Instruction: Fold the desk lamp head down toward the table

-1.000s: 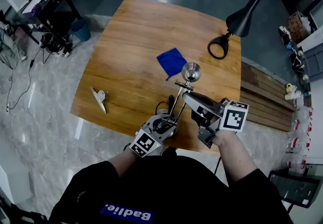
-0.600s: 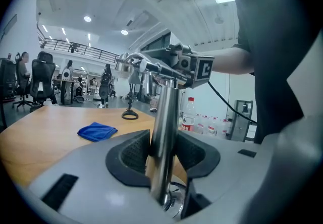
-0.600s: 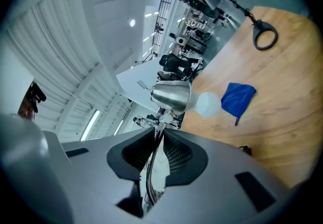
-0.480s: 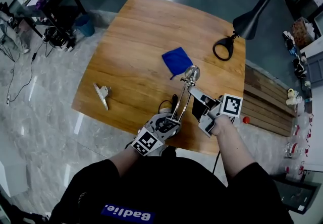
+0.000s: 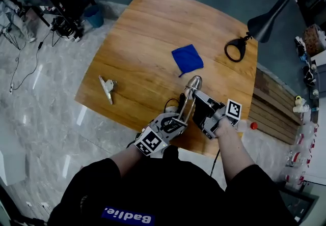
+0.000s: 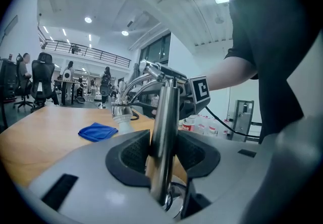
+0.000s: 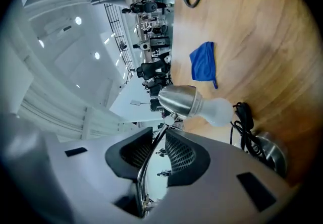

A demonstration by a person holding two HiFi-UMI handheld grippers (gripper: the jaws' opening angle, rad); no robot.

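Observation:
A chrome desk lamp stands near the table's front edge, its head (image 5: 194, 83) (image 7: 179, 101) tipped forward and its white bulb (image 7: 217, 111) pointing at the wood. My left gripper (image 5: 173, 123) (image 6: 162, 152) is shut on the lamp's thick upright post (image 6: 164, 132), just above the base (image 7: 270, 155). My right gripper (image 5: 201, 106) (image 7: 155, 152) lies on its side with the thin upper arm rods (image 7: 151, 155) running between its jaws. Those jaws are opening, and a gap shows between the pads and the rods.
A blue cloth (image 5: 187, 58) (image 7: 203, 66) lies on the wooden table (image 5: 137, 41) beyond the lamp. A black desk lamp (image 5: 254, 26) stands at the far right corner. A metal clip (image 5: 107, 88) lies near the left edge. The lamp's black cable (image 7: 245, 127) coils by its base.
The lamp head has swung lower toward the table. My right gripper has sunk with it, rolled onto its side, and its jaws have widened. The left gripper has stayed on the post.

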